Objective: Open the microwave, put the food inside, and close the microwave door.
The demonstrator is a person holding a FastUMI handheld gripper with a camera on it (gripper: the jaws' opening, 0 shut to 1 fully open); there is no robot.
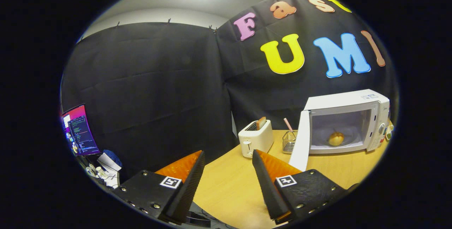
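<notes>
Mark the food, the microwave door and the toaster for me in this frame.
food (335,138): gripper view, middle of the bun inside the microwave.
microwave door (301,144): gripper view, the swung-open white panel.
toaster (257,140): gripper view, its white side.
gripper (228,163): gripper view, gap between the open, empty fingers.

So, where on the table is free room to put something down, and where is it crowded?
The open claw holds nothing. Bare wood of the table spreads between its fingers and the toaster, and also before the microwave, right of its open door. It is crowded between toaster and door, where the wire basket stands.
</notes>
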